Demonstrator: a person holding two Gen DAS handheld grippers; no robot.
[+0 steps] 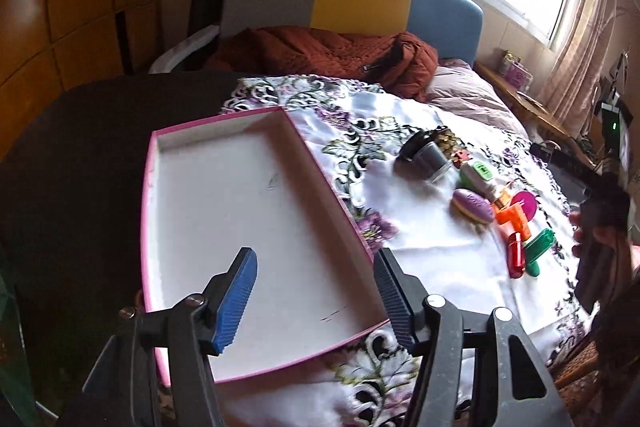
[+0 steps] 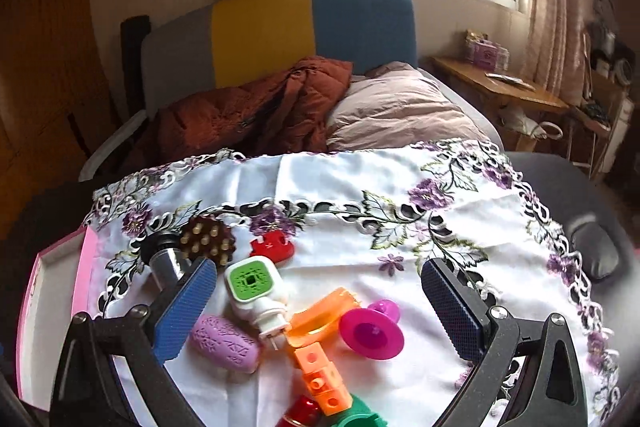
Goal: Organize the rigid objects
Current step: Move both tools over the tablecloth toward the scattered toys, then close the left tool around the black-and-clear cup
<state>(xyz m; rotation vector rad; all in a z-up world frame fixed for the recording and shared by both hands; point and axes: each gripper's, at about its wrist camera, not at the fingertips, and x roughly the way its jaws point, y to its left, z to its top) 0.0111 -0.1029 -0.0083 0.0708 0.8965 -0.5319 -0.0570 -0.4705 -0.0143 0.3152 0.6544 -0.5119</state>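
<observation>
A shallow pink-rimmed box point(image 1: 224, 195) with a white floor lies on the table's left side. My left gripper point(image 1: 314, 255) hovers open over its near right corner, holding nothing. To the right, small toys lie on the flowered cloth: a purple oval point(image 2: 224, 345), a green-and-white plug point(image 2: 254, 285), an orange piece point(image 2: 320, 319), a magenta disc point(image 2: 372, 329), a red puzzle piece point(image 2: 272, 245), a brown studded disc point(image 2: 206, 235) and a black-and-silver cylinder point(image 2: 164, 263). My right gripper point(image 2: 318, 265) stands open just above this cluster, touching none of it.
A red cylinder point(image 1: 516, 253) and a green piece point(image 1: 538, 247) lie nearest the table's front. The white embroidered cloth point(image 2: 360, 179) covers a dark round table. Behind it stand a bed with a rust quilt point(image 2: 248, 115) and a wooden side table point(image 2: 496, 83).
</observation>
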